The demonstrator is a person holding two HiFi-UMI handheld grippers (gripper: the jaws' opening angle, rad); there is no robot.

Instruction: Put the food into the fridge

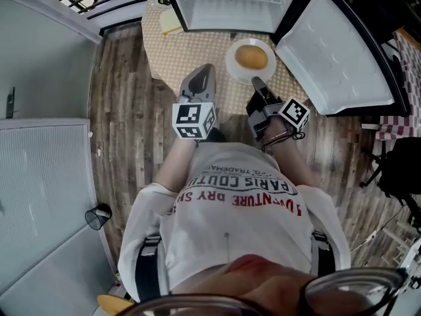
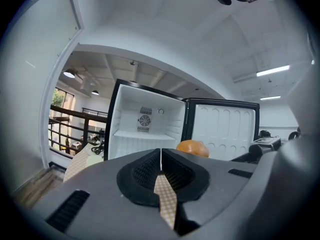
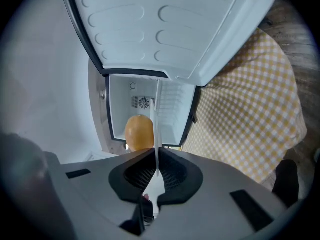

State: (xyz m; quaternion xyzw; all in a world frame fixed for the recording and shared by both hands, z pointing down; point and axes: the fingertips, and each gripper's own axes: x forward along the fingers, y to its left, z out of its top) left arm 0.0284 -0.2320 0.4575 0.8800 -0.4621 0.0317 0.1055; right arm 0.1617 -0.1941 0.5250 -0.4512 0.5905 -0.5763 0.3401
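A round orange food item (image 1: 250, 57) lies on a white plate (image 1: 231, 64) on the checkered table (image 1: 177, 51), just in front of the open mini fridge (image 1: 230, 5). My right gripper (image 1: 256, 83) is shut on the plate's near rim. In the right gripper view the plate (image 3: 158, 129) shows edge-on between the jaws of the right gripper (image 3: 158, 171), with the food (image 3: 139, 132) beyond. My left gripper (image 1: 208, 68) hangs over the table left of the plate. The left gripper (image 2: 161, 160) has its jaws shut on nothing. It faces the fridge (image 2: 145, 129) and the food (image 2: 192, 148).
The fridge door (image 1: 342, 51) swings out to the right of the plate. A yellow pad (image 1: 171, 22) and black cables (image 2: 97, 146) lie on the table's far left. A black wire bin (image 1: 97, 217) stands on the wood floor at left, a dark chair (image 1: 401, 170) at right.
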